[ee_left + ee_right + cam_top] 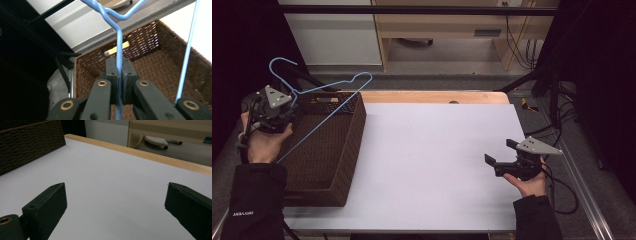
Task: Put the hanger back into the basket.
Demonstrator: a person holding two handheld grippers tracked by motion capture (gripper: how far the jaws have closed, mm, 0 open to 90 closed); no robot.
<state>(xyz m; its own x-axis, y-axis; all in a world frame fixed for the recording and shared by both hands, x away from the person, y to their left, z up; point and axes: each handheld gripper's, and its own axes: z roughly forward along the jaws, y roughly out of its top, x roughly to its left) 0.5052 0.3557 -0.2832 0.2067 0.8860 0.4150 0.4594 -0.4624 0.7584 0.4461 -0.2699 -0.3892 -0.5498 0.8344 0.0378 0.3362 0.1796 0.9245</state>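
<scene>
At the desk's (437, 150) near right edge the right tongs (497, 159) rest wide and empty, hand level. Over the basket (343, 150) at the left edge, the raised left tongs (119, 82) pinch the blue hanger (319, 90). It probably goes down into the basket next.

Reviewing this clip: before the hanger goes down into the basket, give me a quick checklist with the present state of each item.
1. Left gripper clamped on the blue hanger: ok.
2. Hanger over the wicker basket: ok in the high view.
3. Room in the basket: cannot tell; a pale object lies by its far wall.
4. Right gripper open, apart from the basket: ok.
5. White table between the grippers free of obstacles: ok.
</scene>
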